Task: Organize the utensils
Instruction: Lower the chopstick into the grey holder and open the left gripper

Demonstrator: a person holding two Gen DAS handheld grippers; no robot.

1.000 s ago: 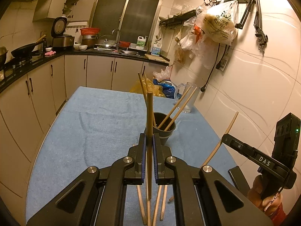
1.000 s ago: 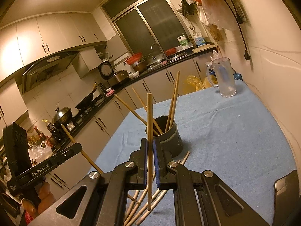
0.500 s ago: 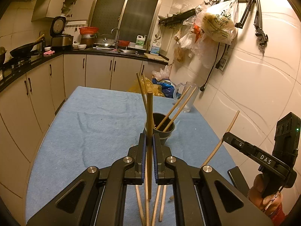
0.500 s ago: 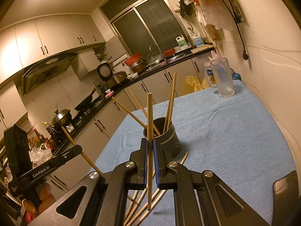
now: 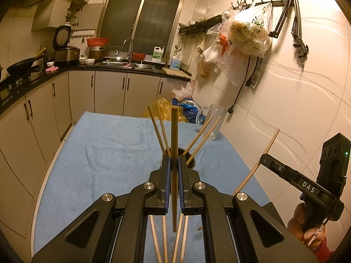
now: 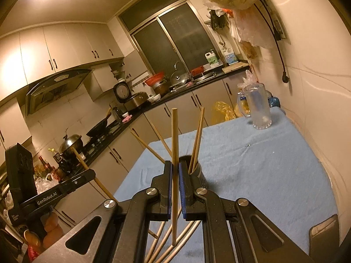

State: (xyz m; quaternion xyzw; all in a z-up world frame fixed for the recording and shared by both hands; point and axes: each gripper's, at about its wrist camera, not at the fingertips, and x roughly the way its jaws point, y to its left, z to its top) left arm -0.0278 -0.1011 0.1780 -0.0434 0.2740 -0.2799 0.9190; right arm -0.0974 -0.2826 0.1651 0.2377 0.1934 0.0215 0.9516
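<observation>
Each gripper, left (image 5: 174, 166) and right (image 6: 175, 168), is clamped on one upright chopstick (image 5: 174, 144), long axis vertical, with the holder cup (image 6: 196, 171) just ahead of both and loose chopsticks (image 5: 158, 241) lying on the cloth below.

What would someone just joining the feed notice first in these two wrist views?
Most striking: each gripper is clamped on one upright wooden chopstick, the left gripper on its chopstick and the right gripper on its own. Just beyond the fingertips stands the dark holder cup on the blue cloth, four chopsticks fanning out of it. More loose chopsticks lie on the cloth below the grippers.
</observation>
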